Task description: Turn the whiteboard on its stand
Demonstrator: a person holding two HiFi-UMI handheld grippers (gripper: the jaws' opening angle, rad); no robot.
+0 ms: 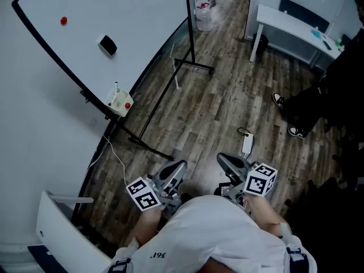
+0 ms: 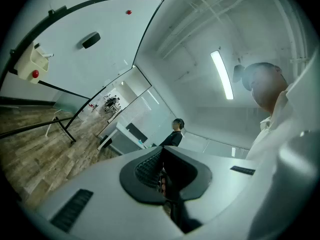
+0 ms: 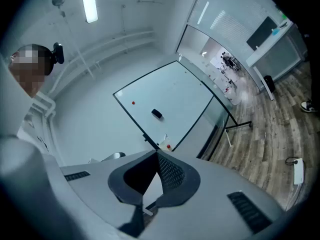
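Upper left: whiteboard (image 1: pixel 114 16) on its black stand (image 1: pixel 190 36), bearing 1 red magnet (image 1: pixel 63 21) and 1 eraser (image 1: pixel 107 45). Low centre, well apart from it: left gripper (image 1: pixel 180 166) clenched on nothing. Beside that: right gripper (image 1: pixel 223 160), tips together, likewise empty. Far right: white desk (image 1: pixel 284 21).

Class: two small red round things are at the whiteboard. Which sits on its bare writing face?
The red magnet beyond the black eraser; the red knob is on the white holder at the edge of the whiteboard.
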